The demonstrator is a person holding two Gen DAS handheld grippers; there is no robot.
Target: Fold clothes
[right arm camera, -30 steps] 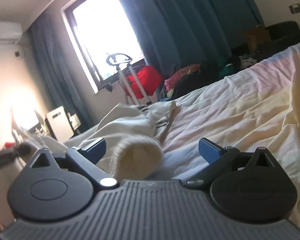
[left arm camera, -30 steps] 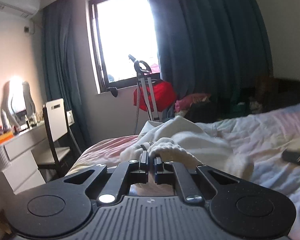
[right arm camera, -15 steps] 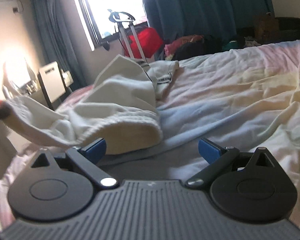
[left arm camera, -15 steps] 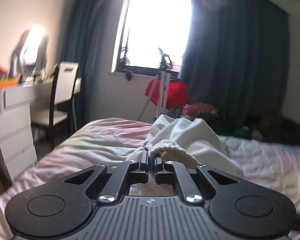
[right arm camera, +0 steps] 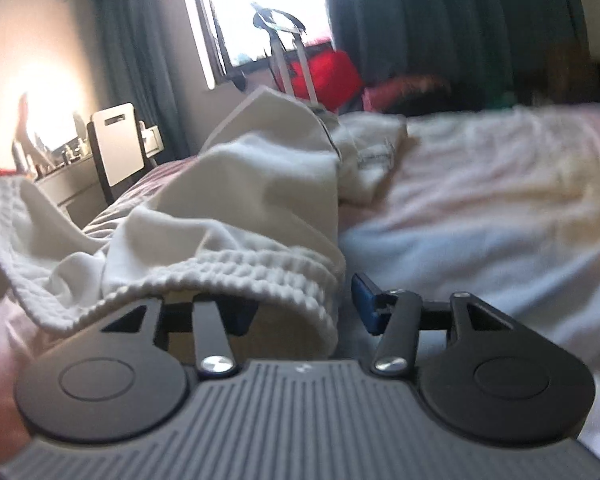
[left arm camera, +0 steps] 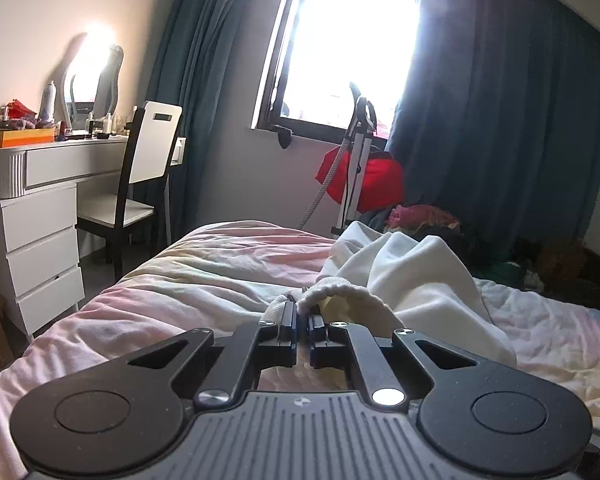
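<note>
A: From the left wrist, the left gripper [left arm camera: 302,312] has its jaws pinched together on the ribbed hem of the white garment [left arm camera: 412,280], which lies heaped on the bed [left arm camera: 204,276].

B: The right wrist shows more of that hem. It runs as a wide ribbed band across the front of the right gripper [right arm camera: 304,300]. The jaws there are closing, with the band between them; the left finger sits under the cloth, the blue right finger [right arm camera: 366,304] stands just beside the band, and I see no contact on that side yet.

A: My view gives the room sharply: a white dresser [left arm camera: 32,216], a chair [left arm camera: 140,184], the window [left arm camera: 348,40], dark curtains [left arm camera: 500,120], a red bag [left arm camera: 364,180] behind a metal stand.

B: Mine is blurred. The chair [right arm camera: 116,144] and bag [right arm camera: 324,76] show only as shapes, and the dresser top is washed out by glare.

A: I cannot see the right gripper at all.

B: Nor I the left. The garment's left end is cut off at the frame edge, and its far part bunches up so that I cannot tell sleeves from body.
</note>
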